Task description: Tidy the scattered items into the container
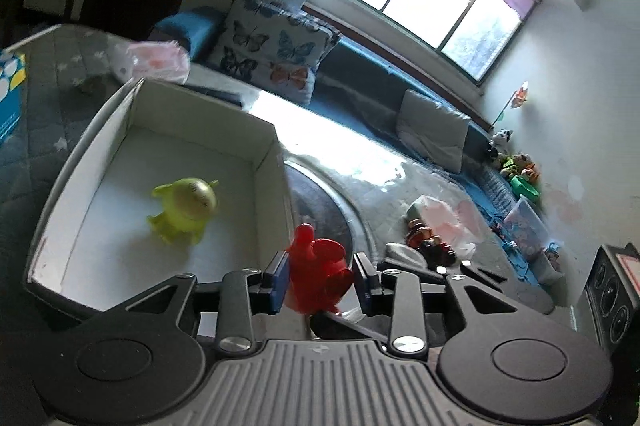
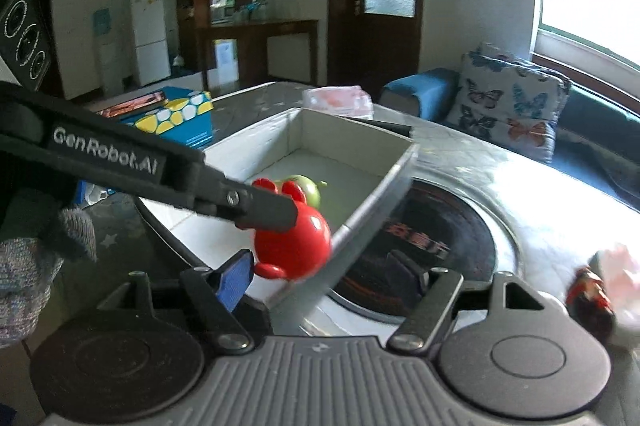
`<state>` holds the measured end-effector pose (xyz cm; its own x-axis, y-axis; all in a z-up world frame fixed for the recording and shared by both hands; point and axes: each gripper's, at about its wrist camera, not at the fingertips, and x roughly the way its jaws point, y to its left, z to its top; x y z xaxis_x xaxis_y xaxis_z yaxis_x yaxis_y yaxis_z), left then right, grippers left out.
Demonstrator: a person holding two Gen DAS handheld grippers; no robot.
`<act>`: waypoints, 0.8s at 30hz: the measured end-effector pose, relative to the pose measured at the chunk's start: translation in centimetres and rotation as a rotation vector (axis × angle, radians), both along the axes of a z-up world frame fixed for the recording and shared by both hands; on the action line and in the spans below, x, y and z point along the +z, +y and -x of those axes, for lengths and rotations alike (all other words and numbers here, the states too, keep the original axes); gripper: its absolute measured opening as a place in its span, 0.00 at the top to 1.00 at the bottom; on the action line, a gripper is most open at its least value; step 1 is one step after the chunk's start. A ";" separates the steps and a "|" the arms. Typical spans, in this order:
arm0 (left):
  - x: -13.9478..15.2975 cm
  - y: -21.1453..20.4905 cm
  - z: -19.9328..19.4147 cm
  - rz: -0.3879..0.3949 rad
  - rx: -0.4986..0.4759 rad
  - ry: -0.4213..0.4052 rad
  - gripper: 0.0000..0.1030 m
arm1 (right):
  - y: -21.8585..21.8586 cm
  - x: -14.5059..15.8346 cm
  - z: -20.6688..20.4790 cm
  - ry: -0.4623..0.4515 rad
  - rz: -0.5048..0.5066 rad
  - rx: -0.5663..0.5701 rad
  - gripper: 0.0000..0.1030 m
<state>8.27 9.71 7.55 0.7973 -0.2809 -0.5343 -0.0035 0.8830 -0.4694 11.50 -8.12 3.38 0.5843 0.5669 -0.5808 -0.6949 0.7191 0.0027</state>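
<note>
Left wrist view: green toy [image 1: 185, 209] sits in the white box [image 1: 72, 161]; left gripper [image 1: 322, 278] looks open around the red toy [image 1: 318, 268], maybe not touching.

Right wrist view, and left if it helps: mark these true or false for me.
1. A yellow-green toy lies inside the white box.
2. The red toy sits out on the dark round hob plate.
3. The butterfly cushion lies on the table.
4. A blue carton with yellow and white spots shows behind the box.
1. True. The yellow-green toy lies on the floor of the white box.
2. False. The red toy is at the box, on the inner side of its near wall.
3. False. The butterfly cushion leans on the blue sofa.
4. True. The blue carton is beyond the box's far left side.
</note>
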 end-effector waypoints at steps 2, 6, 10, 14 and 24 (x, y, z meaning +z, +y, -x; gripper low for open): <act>0.3 -0.6 0.2 0.003 -0.007 -0.007 0.64 | -1.3 0.1 0.4 -0.001 -0.017 -0.022 0.27; 0.4 -2.0 0.3 0.013 -0.044 -0.015 0.64 | -3.3 0.4 1.1 -0.019 -0.031 -0.060 0.27; -0.1 -4.1 0.0 0.016 -0.100 -0.001 0.64 | -5.2 0.5 1.8 -0.022 -0.040 -0.096 0.27; -0.8 -6.1 -0.6 0.029 -0.150 0.015 0.64 | -6.9 0.2 2.4 -0.027 -0.027 -0.137 0.27; -1.7 -7.4 -1.2 -0.002 -0.167 0.047 0.64 | -10.2 -1.2 2.8 0.002 -0.013 -0.196 0.27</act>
